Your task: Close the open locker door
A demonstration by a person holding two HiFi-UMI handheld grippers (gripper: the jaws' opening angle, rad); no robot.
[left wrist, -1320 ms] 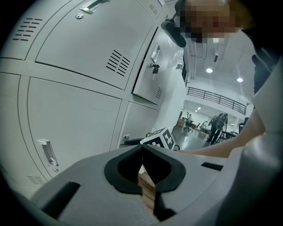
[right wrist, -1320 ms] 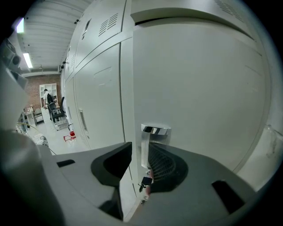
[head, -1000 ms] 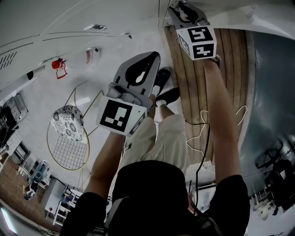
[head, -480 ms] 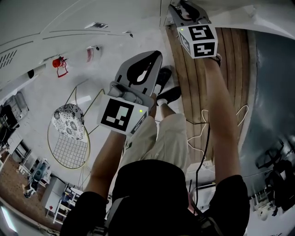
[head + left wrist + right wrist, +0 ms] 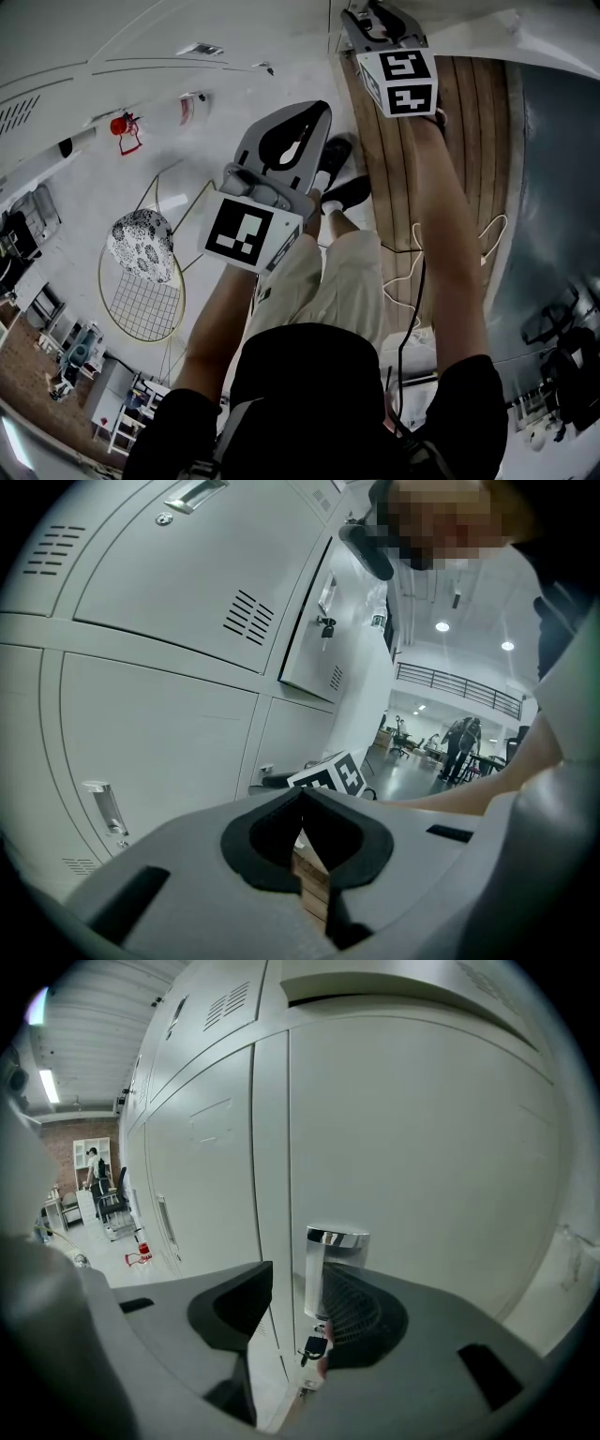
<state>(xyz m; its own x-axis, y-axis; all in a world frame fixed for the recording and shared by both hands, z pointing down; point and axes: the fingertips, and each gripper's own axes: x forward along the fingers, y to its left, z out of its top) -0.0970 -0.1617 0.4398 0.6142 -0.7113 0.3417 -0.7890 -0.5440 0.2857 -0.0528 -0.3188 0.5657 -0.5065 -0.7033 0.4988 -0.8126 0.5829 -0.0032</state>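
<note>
A grey locker door point(image 5: 412, 1176) fills the right gripper view and lies nearly flush with its neighbour. Its chrome handle point(image 5: 328, 1265) stands between the jaws of my right gripper point(image 5: 298, 1269). Those jaws are opening, and the pads do not press on the handle. A key point(image 5: 316, 1344) hangs in the lock just below. In the left gripper view, an upper-row locker door point(image 5: 314, 635) stands ajar with keys in its lock. My left gripper point(image 5: 302, 799) is shut on nothing and held away from the lockers. In the head view the right gripper point(image 5: 370, 14) is at the top and the left gripper point(image 5: 319, 117) in the middle.
A strip of wooden floor point(image 5: 469, 141) runs under the right arm, with loose cables point(image 5: 412, 262) across it. A round wire rack holding a patterned object point(image 5: 141, 248) stands at the left, and a red object point(image 5: 122, 127) beyond it. A person point(image 5: 461, 747) stands far off in the hall.
The right gripper's marker cube has shifted slightly up in the head view. The left gripper has barely moved.
</note>
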